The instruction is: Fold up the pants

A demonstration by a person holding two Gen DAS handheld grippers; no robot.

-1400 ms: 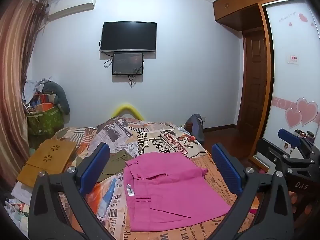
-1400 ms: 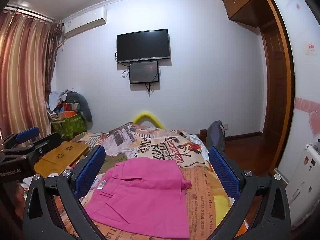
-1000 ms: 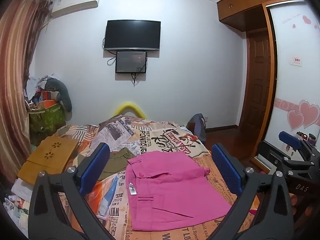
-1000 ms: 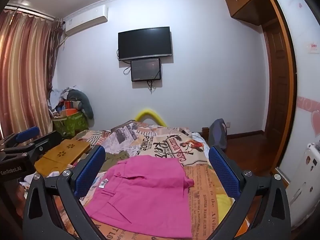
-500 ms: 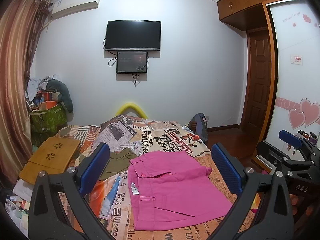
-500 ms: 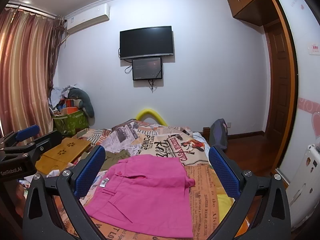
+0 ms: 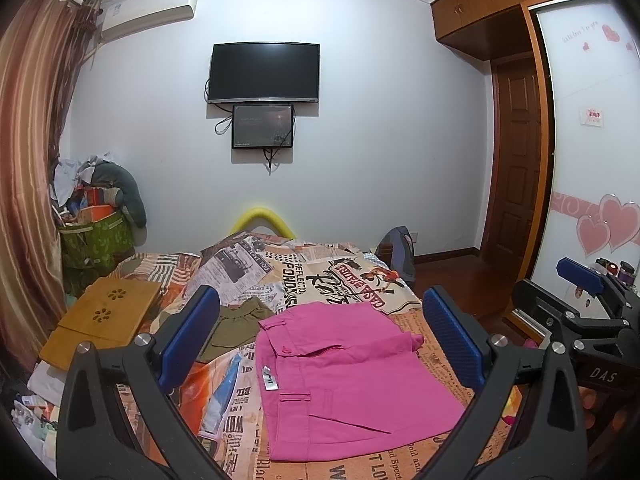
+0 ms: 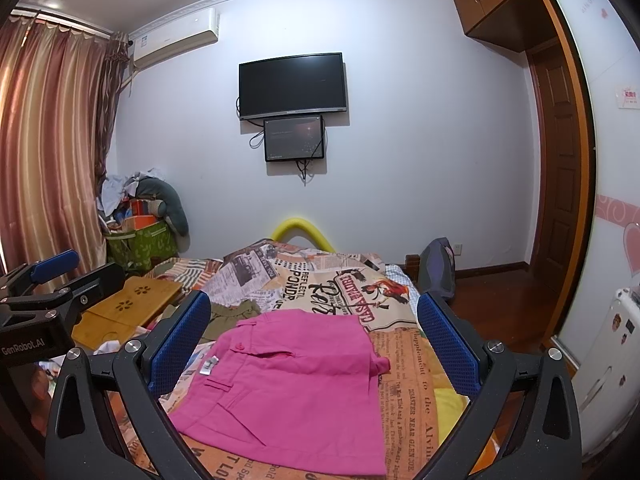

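1. Since the earlier frames both cameras have tipped slightly upward, so the folded pink pants [image 7: 344, 372] sit a little lower in each view; the pants themselves have not shifted on the bed [image 7: 320, 276].
2. Left hand-held gripper [image 7: 320, 336]: its jaws are spread wide and hold nothing, touching no cloth. The blue pads [image 7: 188, 336] frame the pants from above, one at 9 o'clock and one at 3 o'clock of the garment.
3. Right hand-held gripper [image 8: 316, 344]: it too is wide open and empty, raised above the pants [image 8: 292, 396] and apart from them.
4. The pants lie flat on the newspaper-print bedspread, waistband at 10 o'clock with a white tag [image 7: 269, 379] beside it.
5. An olive garment [image 7: 236, 322] lies just beside the pants at 10 o'clock, and a wooden lap tray [image 7: 104, 320] rests at 9 o'clock, well apart.
6. Only the left view shows the right hand-held gripper from the side, at 3 o'clock, and the pink heart stickers [image 7: 608, 224] on the wardrobe door.
7. Only the right view shows the left hand-held gripper's body at 9 o'clock, the wide striped curtain [image 8: 48, 152], and a yellow cloth [image 8: 448, 412] at 4 o'clock of the pants.
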